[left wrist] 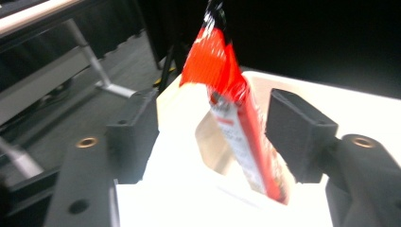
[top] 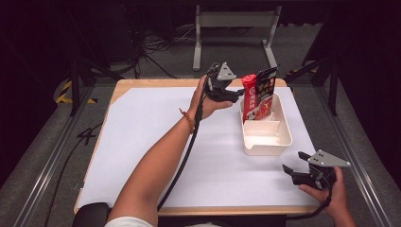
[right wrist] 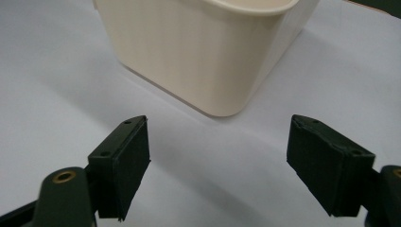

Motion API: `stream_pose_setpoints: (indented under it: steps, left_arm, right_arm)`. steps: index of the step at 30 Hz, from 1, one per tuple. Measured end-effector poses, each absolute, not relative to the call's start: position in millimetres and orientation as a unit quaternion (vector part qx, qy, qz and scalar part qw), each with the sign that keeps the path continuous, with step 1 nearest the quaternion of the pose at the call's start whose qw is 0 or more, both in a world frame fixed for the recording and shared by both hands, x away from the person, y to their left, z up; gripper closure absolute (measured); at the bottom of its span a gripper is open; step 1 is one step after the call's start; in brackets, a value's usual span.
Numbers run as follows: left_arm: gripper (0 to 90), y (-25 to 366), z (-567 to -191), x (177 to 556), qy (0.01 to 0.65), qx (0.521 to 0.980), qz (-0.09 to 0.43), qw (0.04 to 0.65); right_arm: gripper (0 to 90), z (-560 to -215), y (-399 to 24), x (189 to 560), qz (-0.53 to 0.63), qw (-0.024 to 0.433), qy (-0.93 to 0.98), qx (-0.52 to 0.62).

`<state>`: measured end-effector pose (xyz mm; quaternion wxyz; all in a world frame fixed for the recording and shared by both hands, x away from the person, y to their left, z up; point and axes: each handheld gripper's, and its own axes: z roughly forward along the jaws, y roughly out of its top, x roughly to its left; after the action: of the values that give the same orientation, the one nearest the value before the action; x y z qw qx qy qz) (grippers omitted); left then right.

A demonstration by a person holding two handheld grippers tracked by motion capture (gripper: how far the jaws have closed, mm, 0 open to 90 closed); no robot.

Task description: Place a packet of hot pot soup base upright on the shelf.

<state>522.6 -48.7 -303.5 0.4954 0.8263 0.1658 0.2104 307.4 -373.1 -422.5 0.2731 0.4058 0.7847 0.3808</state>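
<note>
High view is showing the left gripper (top: 235, 94) reaching across the white sheet (top: 156, 142) to the far end of a cream tub (top: 267, 142), where a red snack packet (top: 259, 97) is standing upright inside the tub and leaning on its far wall. Left gripper view is showing that packet (left wrist: 236, 123) sitting between the two black jaws, which are standing apart with a gap on each side of it. The right gripper (top: 293, 172) is resting near the table's near right corner, its jaws gaping wide and pointing at the tub's outer wall (right wrist: 203, 52) in the right gripper view.
</note>
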Motion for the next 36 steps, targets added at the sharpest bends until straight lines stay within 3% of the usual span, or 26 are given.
stream_pose_setpoints:
  steps: [14,36]
  left_arm:
    - [16.9,-26,-307,514,0.173,0.838,0.214,0.471]
    - [9.1,24,-318,482,0.137,0.867,0.224,0.424]
  right_arm:
    - [21.3,-423,-370,307,0.379,0.272,0.79,0.399]
    - [20.3,-422,-366,306,0.37,0.279,0.795,0.393]
